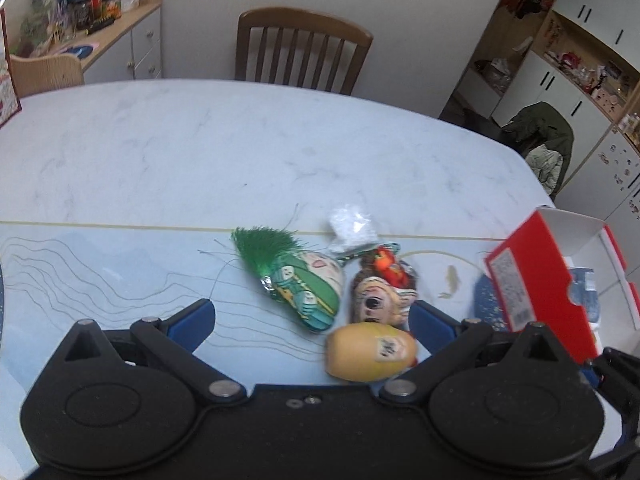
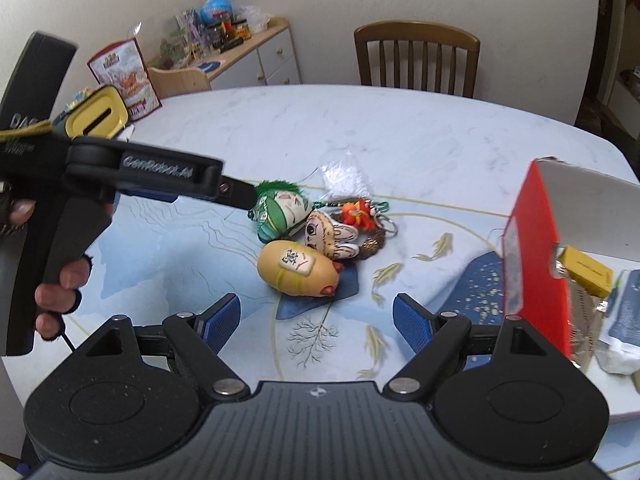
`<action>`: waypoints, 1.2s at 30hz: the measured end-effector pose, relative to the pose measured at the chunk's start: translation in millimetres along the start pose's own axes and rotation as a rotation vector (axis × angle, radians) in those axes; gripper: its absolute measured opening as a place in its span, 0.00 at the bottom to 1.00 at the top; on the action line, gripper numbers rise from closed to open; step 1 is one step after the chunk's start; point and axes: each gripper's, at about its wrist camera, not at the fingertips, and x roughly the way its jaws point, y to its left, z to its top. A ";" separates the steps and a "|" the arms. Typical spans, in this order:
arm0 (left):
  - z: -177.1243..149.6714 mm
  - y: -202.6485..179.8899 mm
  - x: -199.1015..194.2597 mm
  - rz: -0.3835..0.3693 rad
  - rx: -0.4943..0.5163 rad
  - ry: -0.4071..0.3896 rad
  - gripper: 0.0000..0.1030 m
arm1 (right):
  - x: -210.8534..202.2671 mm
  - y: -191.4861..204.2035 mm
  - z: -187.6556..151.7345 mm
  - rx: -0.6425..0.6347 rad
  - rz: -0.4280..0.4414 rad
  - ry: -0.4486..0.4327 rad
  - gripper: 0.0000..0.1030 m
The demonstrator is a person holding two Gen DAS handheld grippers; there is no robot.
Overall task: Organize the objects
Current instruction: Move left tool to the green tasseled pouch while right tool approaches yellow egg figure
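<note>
Left claw point(image 1: 312, 322), in its own view, stands released with both blue pads spread wide and nothing between them; the yellow egg-shaped toy point(image 1: 370, 354) lies just ahead and toward its right pad point(image 1: 430, 330), apparently almost touching that pad. Beyond the toy sit the green tasselled plush point(image 1: 304, 280) and the face plush point(image 1: 378, 300), touching one another, with a small clear bag point(image 1: 352, 226) farther ahead. The red box point(image 1: 536, 280) stands open off to the claw's right on the worktop point(image 1: 200, 152). Risk noted: the three toys are packed close, so a closing pad may catch a neighbour or its loose threads and drag the cluster; the rounded yellow toy may roll away from an off-centre pinch. Right claw point(image 2: 318, 320), in its own view, is likewise released and empty, pads well apart, with the yellow toy ahead of it and slightly left of its centre line. The key rings and cords point(image 2: 376, 232) trail from the plush pile ahead, liable to snag. The left claw's body reaches in from the left over the same pile, so both tools converging on one cluster may collide. The red box, tilted at the right claw's right side, could be knocked by a careless swing.
</note>
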 end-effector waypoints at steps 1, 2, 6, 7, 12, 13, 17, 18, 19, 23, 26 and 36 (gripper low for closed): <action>1.2 2.0 4.8 -0.004 -0.004 0.006 1.00 | 4.6 1.7 0.6 -0.004 -0.003 0.003 0.81; 2.4 3.9 9.0 -0.007 -0.008 0.013 1.00 | 9.3 2.9 1.3 -0.005 -0.006 0.006 0.81; 6.6 8.5 22.9 -0.013 -0.001 0.030 1.00 | 27.0 7.7 4.9 -0.005 -0.013 0.018 0.81; 7.4 9.4 26.2 -0.013 0.003 0.033 1.00 | 31.5 9.1 6.1 -0.005 -0.014 0.021 0.81; 12.4 15.8 42.3 -0.013 -0.017 0.054 0.99 | 54.2 18.4 15.0 -0.014 -0.031 0.041 0.81; 13.9 17.7 44.7 -0.019 -0.025 0.056 0.99 | 57.5 19.6 17.1 -0.011 -0.030 0.041 0.81; 17.7 21.1 54.6 -0.036 -0.050 0.073 0.99 | 70.8 23.5 22.7 0.008 -0.021 0.048 0.81; 17.9 21.2 57.4 -0.038 -0.053 0.080 0.99 | 74.1 24.5 23.6 0.008 -0.026 0.052 0.81; 18.3 21.1 60.6 -0.042 -0.053 0.087 0.99 | 77.5 24.9 24.0 0.009 -0.032 0.055 0.81; 17.5 23.1 73.6 -0.060 -0.055 0.119 0.99 | 91.0 22.8 25.3 0.025 -0.037 0.079 0.81; 15.5 26.1 80.9 -0.084 -0.060 0.135 0.99 | 98.1 22.9 24.7 0.017 -0.030 0.089 0.81; 12.4 40.6 92.1 -0.161 -0.122 0.150 0.98 | 115.3 17.2 24.8 0.047 -0.046 0.128 0.81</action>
